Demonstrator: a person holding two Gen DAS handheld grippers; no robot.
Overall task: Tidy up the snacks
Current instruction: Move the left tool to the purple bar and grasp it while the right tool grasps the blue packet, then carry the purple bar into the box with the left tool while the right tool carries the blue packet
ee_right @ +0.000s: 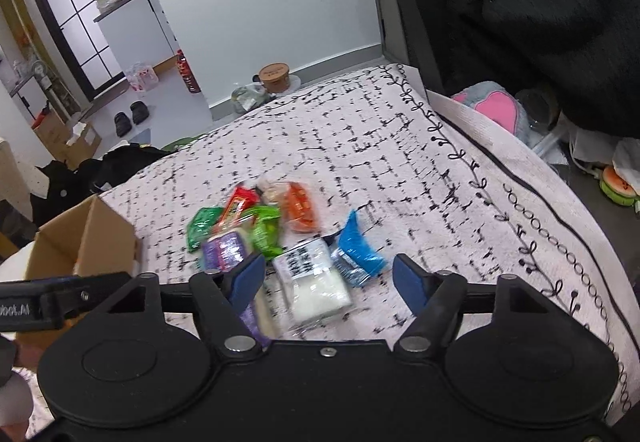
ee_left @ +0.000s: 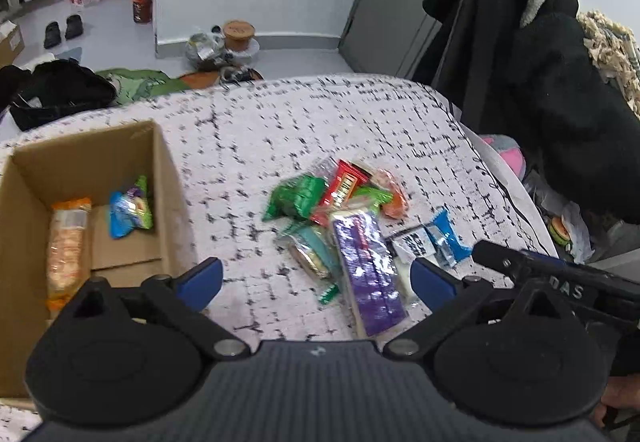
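Note:
A pile of snack packets lies on the patterned cloth: a purple pack [ee_left: 370, 274], a green pack [ee_left: 298, 198], a red pack [ee_left: 342, 190], an orange pack [ee_left: 394, 198], a blue pack [ee_left: 446, 238] and a white labelled pack [ee_right: 316, 282]. An open cardboard box [ee_left: 80, 146] at the left holds an orange cracker pack [ee_left: 66, 246] and a blue-green packet [ee_left: 130, 210]. My left gripper [ee_left: 316, 280] is open and empty above the pile's near side. My right gripper [ee_right: 328, 282] is open and empty over the white pack. The box also shows in the right wrist view [ee_right: 80, 238].
The cloth-covered surface [ee_right: 360, 146] drops off at the right and far edges. Black coats [ee_left: 540, 82] hang at the right. Bags, shoes and a bottle lie on the floor beyond. The right gripper's body [ee_left: 560, 282] shows at the left wrist view's right.

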